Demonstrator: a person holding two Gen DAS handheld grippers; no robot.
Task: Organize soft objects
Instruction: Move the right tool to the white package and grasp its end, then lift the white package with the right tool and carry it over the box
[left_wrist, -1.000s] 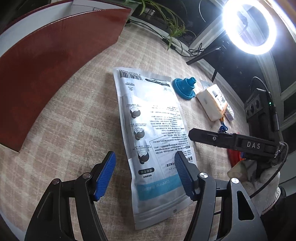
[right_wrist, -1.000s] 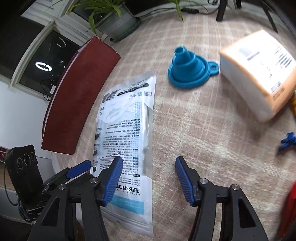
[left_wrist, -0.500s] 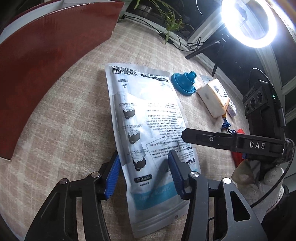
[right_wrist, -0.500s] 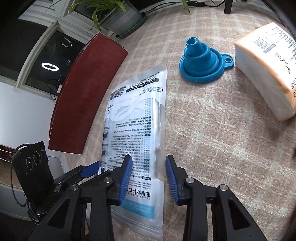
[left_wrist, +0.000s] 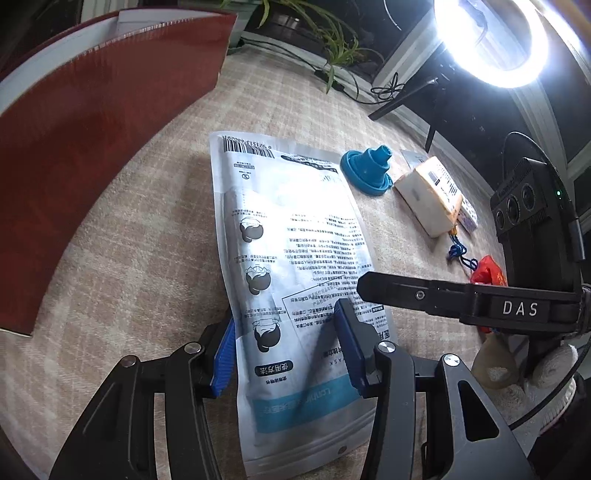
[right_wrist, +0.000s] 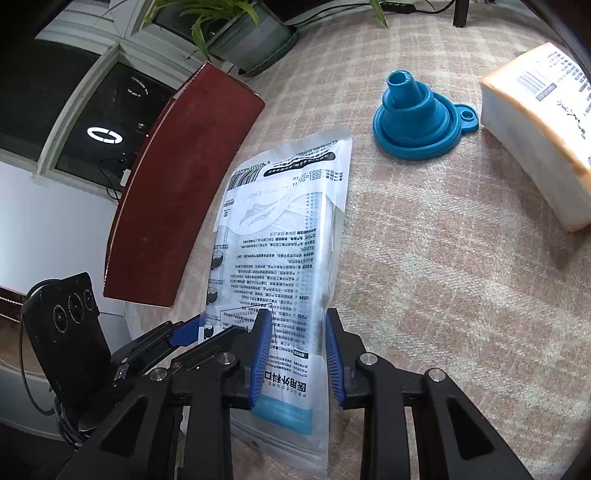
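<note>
A white and blue plastic mask pouch (left_wrist: 291, 240) lies flat on the plaid tablecloth, barcode end away from me. My left gripper (left_wrist: 286, 350) straddles its near end: the left pad sits against the pouch's left edge, the right pad presses into its face, and a crease runs between them. My right gripper (right_wrist: 298, 356) is closing on the right strip of the same mask pouch (right_wrist: 284, 240), with both blue pads touching it. The right gripper's black finger (left_wrist: 417, 295) shows in the left wrist view, held by a gloved hand (left_wrist: 535, 373).
A blue collapsible funnel (right_wrist: 417, 125) and a wrapped tissue pack (right_wrist: 535, 122) lie beyond the pouch to the right. A dark red book (right_wrist: 177, 206) stands to its left. A blue cord (left_wrist: 458, 253), a red bag (left_wrist: 487, 269) and a ring light (left_wrist: 491, 40) are at far right.
Both grippers' jaws have narrowed around the pouch's near end. The left pads came in onto it and then held. The right pads kept narrowing. The pouch has stayed on the table.
</note>
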